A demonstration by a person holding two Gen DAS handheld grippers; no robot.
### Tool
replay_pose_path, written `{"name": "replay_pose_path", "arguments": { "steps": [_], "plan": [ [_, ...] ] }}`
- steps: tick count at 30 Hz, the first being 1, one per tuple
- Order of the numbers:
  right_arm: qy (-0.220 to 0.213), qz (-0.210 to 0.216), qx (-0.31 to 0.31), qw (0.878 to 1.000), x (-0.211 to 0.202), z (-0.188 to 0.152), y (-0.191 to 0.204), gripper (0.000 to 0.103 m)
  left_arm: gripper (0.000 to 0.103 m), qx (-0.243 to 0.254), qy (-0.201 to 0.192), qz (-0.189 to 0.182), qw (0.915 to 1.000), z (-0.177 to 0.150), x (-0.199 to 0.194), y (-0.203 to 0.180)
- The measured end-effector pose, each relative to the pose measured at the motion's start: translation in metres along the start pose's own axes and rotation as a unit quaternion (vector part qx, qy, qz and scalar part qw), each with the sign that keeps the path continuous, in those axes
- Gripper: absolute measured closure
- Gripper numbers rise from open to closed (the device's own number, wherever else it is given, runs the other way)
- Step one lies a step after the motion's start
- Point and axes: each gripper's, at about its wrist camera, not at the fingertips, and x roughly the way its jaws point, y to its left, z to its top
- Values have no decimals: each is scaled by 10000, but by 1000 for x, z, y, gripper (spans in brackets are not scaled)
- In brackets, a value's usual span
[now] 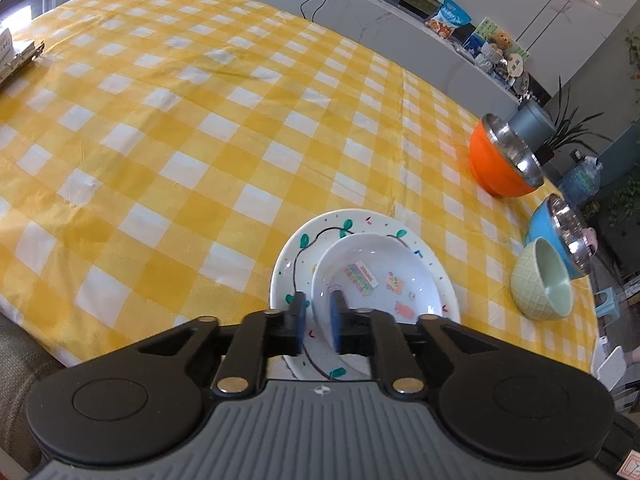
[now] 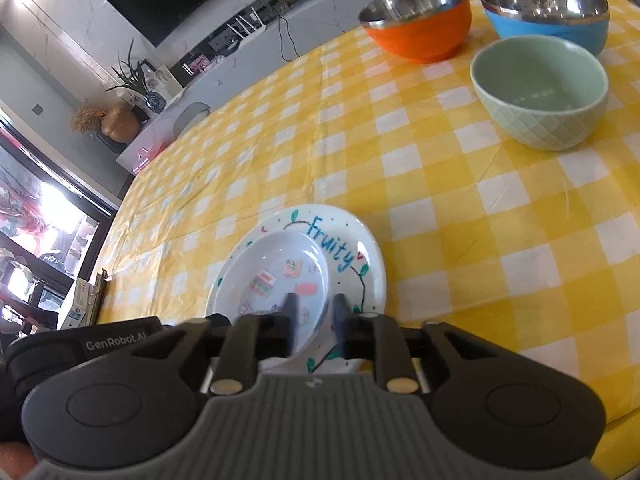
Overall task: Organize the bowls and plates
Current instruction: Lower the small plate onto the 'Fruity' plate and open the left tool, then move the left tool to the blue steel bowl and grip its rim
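A small white plate (image 1: 376, 276) with little fruit pictures rests inside a larger white plate (image 1: 304, 248) lettered "Fruity" (image 2: 360, 240), on the yellow checked tablecloth near the table's front edge. My left gripper (image 1: 318, 322) stands open, its jaws straddling the small plate's left rim with a gap on both sides. In the right wrist view the small plate (image 2: 276, 268) has its right rim between the jaws of my right gripper (image 2: 315, 320), which is open too. An orange steel-lined bowl (image 1: 496, 164), a blue one (image 1: 548, 224) and a pale green bowl (image 1: 540, 280) stand to the right.
In the right wrist view the orange bowl (image 2: 420, 36), blue bowl (image 2: 560, 32) and green bowl (image 2: 540, 96) cluster at the far right of the table. A clipboard with papers (image 1: 20, 60) lies at the far left edge. A cabinet with plants and clutter runs behind the table.
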Motion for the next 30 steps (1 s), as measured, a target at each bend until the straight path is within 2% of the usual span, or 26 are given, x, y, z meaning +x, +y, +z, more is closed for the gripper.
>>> {"name": "replay_pose_path", "arguments": {
  "steps": [8, 13, 16, 22, 30],
  "plan": [
    [-429, -117, -301, 9986, -24, 4, 8, 61, 80, 108, -320, -88, 9994, 6, -21, -9],
    [-538, -391, -281, 9974, -43, 10, 4, 57, 80, 287, -338, -283, 9986, 8, -30, -28],
    [-547, -664, -233, 9960, -57, 16, -4, 55, 80, 527, -370, -398, 9971, 8, -36, -47],
    [-615, -846, -58, 9945, -93, 37, -29, 47, 79, 1005, -347, -708, 9918, 7, -42, -93],
    [-1108, -1290, -29, 9854, -144, 76, -73, 39, 77, 1624, -217, -1094, 9804, 0, -37, -161]
  ]
}}
